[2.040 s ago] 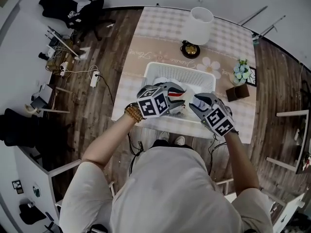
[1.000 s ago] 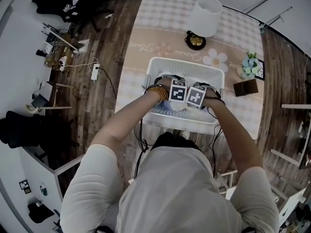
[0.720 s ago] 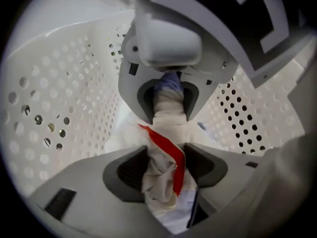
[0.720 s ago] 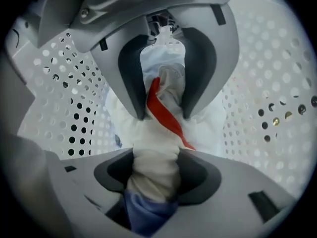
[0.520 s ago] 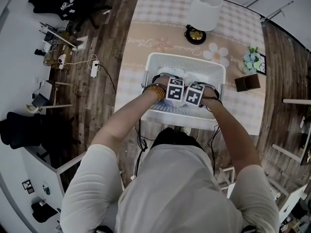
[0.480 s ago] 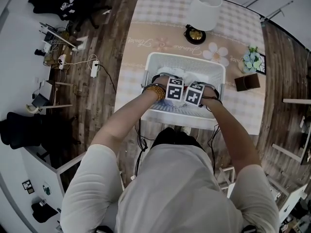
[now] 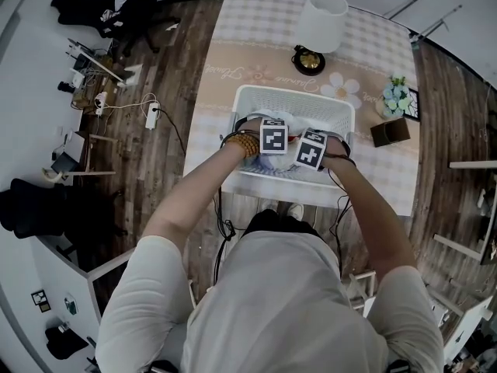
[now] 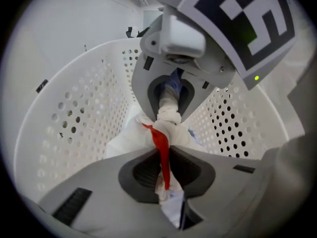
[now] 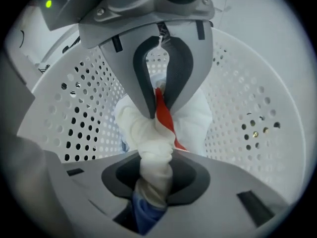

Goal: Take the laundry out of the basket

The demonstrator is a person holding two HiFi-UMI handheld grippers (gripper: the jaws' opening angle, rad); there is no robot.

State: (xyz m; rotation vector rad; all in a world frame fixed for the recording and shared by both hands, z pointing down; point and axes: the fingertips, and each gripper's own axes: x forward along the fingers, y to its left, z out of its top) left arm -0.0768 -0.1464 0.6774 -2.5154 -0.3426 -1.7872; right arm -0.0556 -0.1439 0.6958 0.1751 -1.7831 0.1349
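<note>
In the white basket [image 7: 293,99], the left gripper [image 8: 166,168] and right gripper [image 9: 156,175] have just been closing and now pinch a white, red-trimmed garment [image 9: 148,128], seemingly one bunched piece.

Head view: above the person, facing steeply down on desk [image 7: 233,68] and basket [image 7: 291,93], far off; gripper views: ride the left hand-held gripper [image 8: 166,170] and right hand-held gripper [image 9: 156,175], very near, inside basket, facing each other; all share basket; gripper views share laundry [image 8: 171,117].
</note>
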